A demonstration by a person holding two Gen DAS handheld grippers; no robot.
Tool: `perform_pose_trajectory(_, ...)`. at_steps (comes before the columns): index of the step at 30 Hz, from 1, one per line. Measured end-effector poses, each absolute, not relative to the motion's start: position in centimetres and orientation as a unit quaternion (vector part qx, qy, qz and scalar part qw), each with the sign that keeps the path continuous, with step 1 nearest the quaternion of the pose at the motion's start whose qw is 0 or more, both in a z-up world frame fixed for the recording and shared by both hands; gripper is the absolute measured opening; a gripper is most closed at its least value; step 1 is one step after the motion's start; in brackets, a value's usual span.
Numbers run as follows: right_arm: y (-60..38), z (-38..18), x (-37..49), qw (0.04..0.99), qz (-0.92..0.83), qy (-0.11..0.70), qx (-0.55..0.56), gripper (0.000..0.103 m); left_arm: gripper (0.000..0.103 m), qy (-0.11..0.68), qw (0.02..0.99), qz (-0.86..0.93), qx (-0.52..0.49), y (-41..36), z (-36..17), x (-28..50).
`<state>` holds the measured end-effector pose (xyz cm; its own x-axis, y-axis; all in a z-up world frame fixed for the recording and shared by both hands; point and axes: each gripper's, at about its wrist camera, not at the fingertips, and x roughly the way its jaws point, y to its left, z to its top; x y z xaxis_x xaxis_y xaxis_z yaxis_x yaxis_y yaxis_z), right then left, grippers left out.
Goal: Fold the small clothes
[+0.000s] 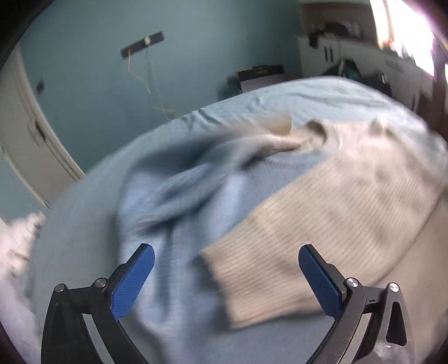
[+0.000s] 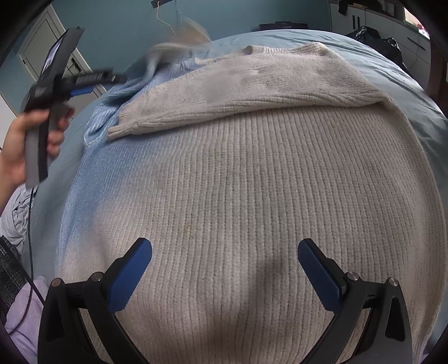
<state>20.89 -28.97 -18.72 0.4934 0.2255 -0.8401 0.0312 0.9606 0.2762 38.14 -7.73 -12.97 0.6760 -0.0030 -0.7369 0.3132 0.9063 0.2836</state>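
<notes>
A ribbed knit sweater (image 2: 252, 196), cream with a pale blue left side, lies flat on the bed. One cream sleeve (image 2: 252, 86) is folded across its chest. My right gripper (image 2: 224, 246) hovers over the sweater's lower body, open, with nothing between its fingers. My left gripper (image 1: 226, 252) is open too and empty, above the blurred blue side (image 1: 179, 196) and a cream cuff (image 1: 280, 266). In the right wrist view a hand (image 2: 16, 151) holds that left tool up off the bed's left edge, clear of the cloth.
The light blue bed sheet (image 1: 252, 103) surrounds the sweater. A white door (image 1: 22, 126) and teal wall with hangers (image 2: 168, 16) stand behind. White cabinets with dark clutter (image 1: 350, 56) are at the back right. Lilac fabric and a black cable (image 2: 25, 308) lie at lower left.
</notes>
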Motion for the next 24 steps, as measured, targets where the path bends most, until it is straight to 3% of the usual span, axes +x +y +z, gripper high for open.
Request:
perform_pose_trajectory(7, -28.5, -18.6, 20.9, 0.857, 0.060, 0.497, 0.119, 0.102, 0.103, 0.371, 0.881, -0.033, 0.293, -4.3, -14.3, 45.6)
perform_pose_trajectory(18, -28.9, -19.7, 21.6, 0.848, 0.059, 0.512, 0.126, 0.102, 0.103, 0.404, 0.847, -0.079, 0.336, -16.4, -17.9, 55.8)
perform_pose_trajectory(19, -28.9, -19.7, 21.7, 0.848, 0.060, 0.512, 0.126, 0.102, 0.098, 0.407, 0.842, -0.084, 0.343, -17.1, -17.8, 55.9)
perform_pose_trajectory(20, -28.9, -19.8, 21.6, 0.848, 0.059, 0.512, 0.126, 0.102, 0.042, 0.415, 0.838, -0.087, 0.344, -17.5, -18.1, 56.2)
perform_pose_trajectory(21, -29.0, -19.8, 21.6, 0.848, 0.058, 0.512, 0.127, 0.102, 0.011, 0.449, 0.829, -0.081, 0.322, -17.4, -18.4, 57.4)
perform_pose_trajectory(24, -29.2, -20.0, 21.4, 0.845, 0.057, 0.514, 0.135, 0.102, 0.010, 0.471, 0.864, -0.079, 0.159, -12.1, -13.6, 58.6)
